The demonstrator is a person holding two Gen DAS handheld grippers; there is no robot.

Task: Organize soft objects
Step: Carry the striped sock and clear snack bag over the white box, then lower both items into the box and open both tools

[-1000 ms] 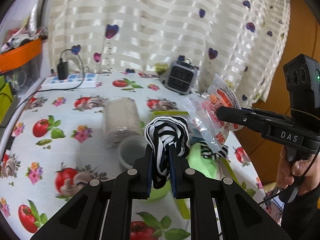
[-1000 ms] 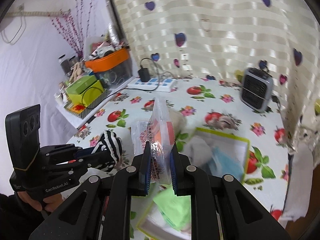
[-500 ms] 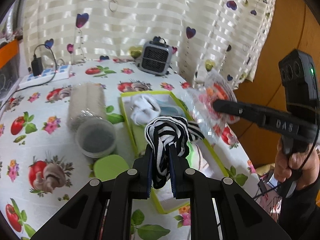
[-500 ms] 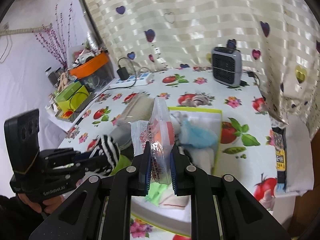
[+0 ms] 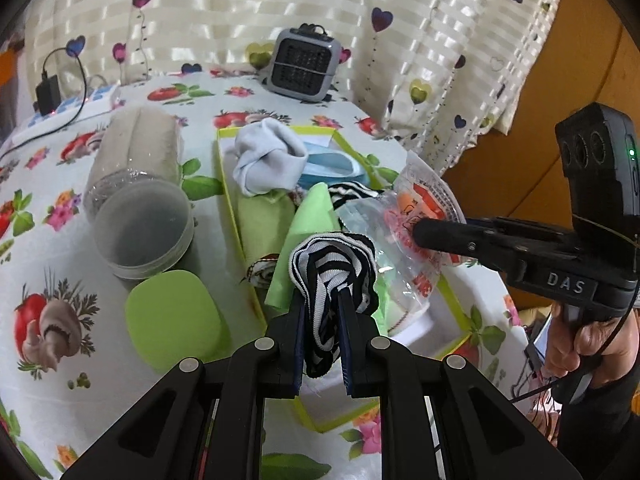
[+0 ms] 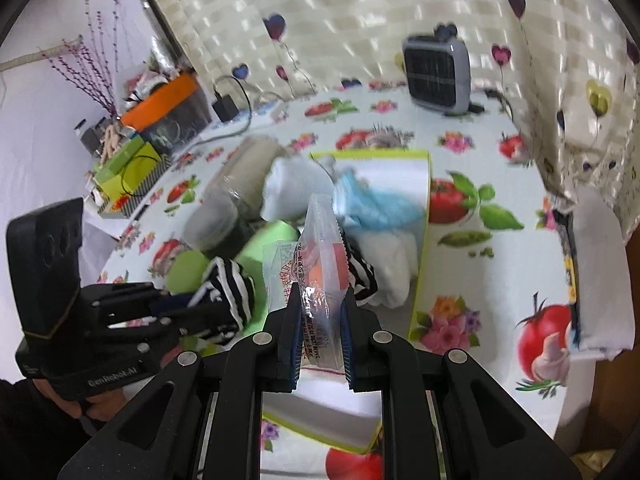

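Tongs clamped: left [image 5: 322, 316] on striped sock [image 5: 332, 264], right [image 6: 320, 316] on crinkly clear packet [image 6: 320, 256].

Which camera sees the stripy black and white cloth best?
The left wrist view: the striped cloth sits front and centre, pinched in the left gripper, with its folds sharp. The right wrist view shows it only from the side, low on the left and partly hidden by that gripper.
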